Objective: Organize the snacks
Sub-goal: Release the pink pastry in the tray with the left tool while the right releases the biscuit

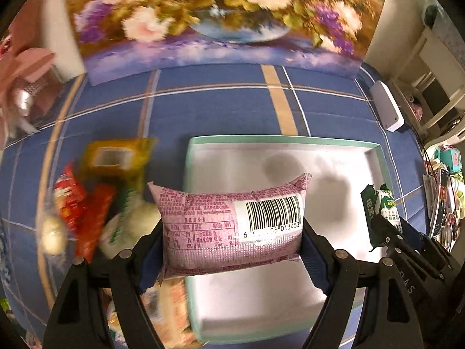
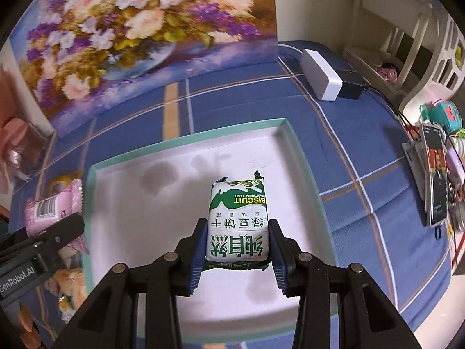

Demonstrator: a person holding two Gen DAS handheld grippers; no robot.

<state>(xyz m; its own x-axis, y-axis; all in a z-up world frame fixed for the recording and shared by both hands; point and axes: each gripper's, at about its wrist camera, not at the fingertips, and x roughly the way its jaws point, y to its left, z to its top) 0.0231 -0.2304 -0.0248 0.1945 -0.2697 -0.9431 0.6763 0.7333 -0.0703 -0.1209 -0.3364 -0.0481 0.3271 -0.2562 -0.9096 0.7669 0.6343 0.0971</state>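
My left gripper [image 1: 231,250] is shut on a pink snack pack [image 1: 232,224] with a barcode, held above the left edge of a white tray with a mint-green rim [image 1: 279,139]. My right gripper [image 2: 237,250] is shut on a green-and-white biscuit pack [image 2: 237,218], held over the middle of the same tray [image 2: 186,138]. The tray's inside is bare. The pink pack [image 2: 49,208] also shows at the left of the right wrist view, and the biscuit pack [image 1: 380,206] at the right of the left wrist view.
A pile of loose snack packs [image 1: 96,192] lies on the blue plaid cloth left of the tray. A flower painting [image 2: 139,37] stands behind. A white box [image 2: 321,74] sits at the back right. A phone and trinkets [image 2: 436,174] lie at the far right.
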